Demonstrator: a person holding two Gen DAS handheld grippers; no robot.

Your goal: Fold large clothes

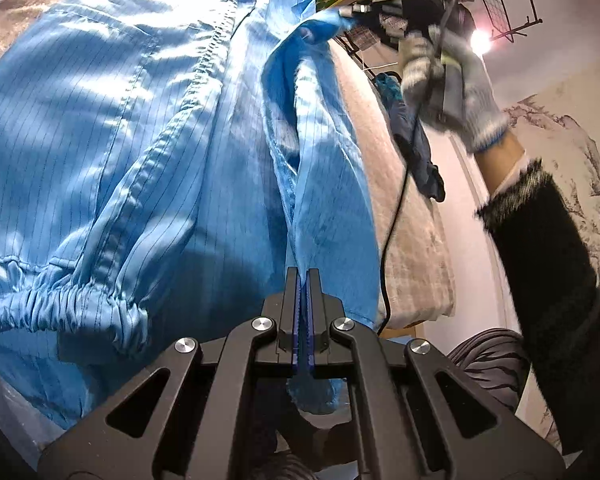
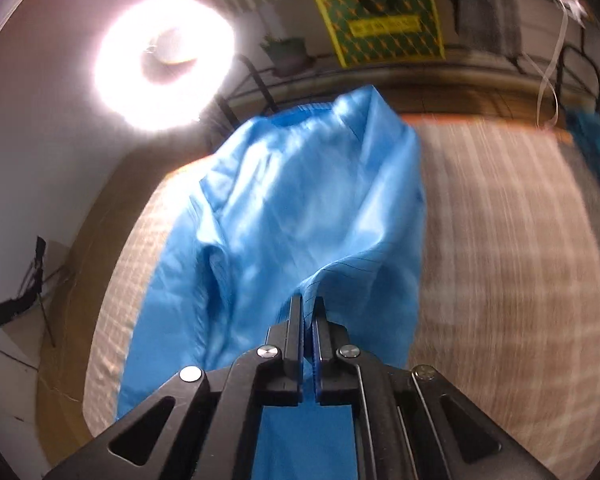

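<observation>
A large light-blue pinstriped garment (image 1: 112, 152) with a zip front and an elastic cuff lies spread over a bed. My left gripper (image 1: 303, 276) is shut on one edge of it, and a fold of cloth pokes out behind the jaws. My right gripper (image 2: 308, 304) is shut on another edge of the blue garment (image 2: 300, 208), lifting it off the bed. In the left wrist view my right gripper (image 1: 349, 12) shows at the top, held by a gloved hand (image 1: 455, 92), pinching the garment's far corner.
The bed has a beige checked cover (image 2: 499, 240) (image 1: 411, 240). A dark blue-green cloth (image 1: 411, 136) (image 2: 595, 148) hangs on a black metal rail at the bed's far edge. A black cable (image 1: 391, 232) trails down. A bright lamp (image 2: 168, 56) and a yellow-green box (image 2: 379, 24) stand beyond.
</observation>
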